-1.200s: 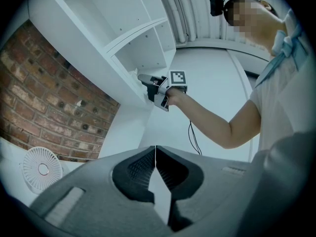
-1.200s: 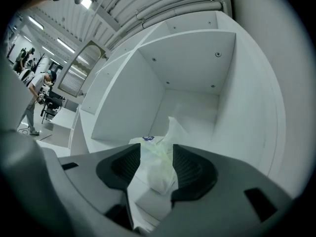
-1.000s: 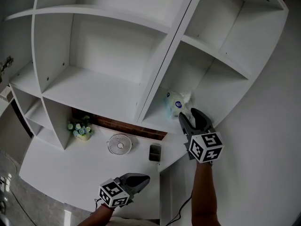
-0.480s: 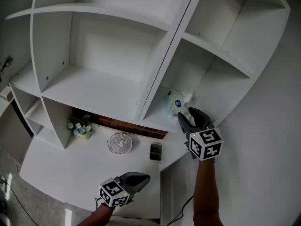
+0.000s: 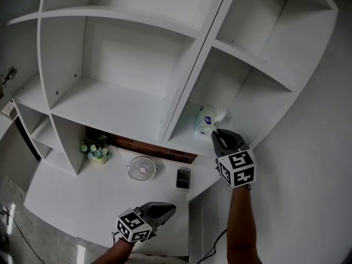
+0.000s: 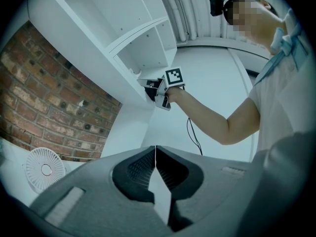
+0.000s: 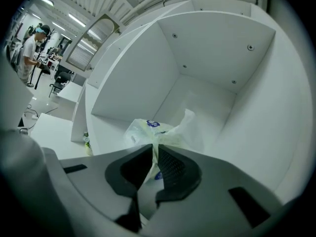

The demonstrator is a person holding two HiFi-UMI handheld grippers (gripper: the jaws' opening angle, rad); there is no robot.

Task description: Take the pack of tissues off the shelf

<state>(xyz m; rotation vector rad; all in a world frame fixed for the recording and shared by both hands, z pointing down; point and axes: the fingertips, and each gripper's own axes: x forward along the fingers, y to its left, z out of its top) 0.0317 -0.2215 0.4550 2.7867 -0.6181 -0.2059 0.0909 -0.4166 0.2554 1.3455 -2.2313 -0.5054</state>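
My right tool (image 5: pixel 216 134) is closing on the pack of tissues (image 5: pixel 205 120), with the loose plastic wrap at its near end caught between the jaws. The pack lies on the shelf (image 5: pixel 182 138) in the lower right compartment, close to the front edge. I judge this a thin hold on wrap only, so I want the jaws fully seated before pulling, and then a slow, level draw so the film does not slip or tear.

The upright divider stands just left of the pack, the side wall is on its right and a board runs overhead. The front is open, so straight back toward me is the clear way out. My left tool (image 5: pixel 168 207) hangs low over the worktop (image 5: pixel 71 191), pressed together on nothing, well apart.
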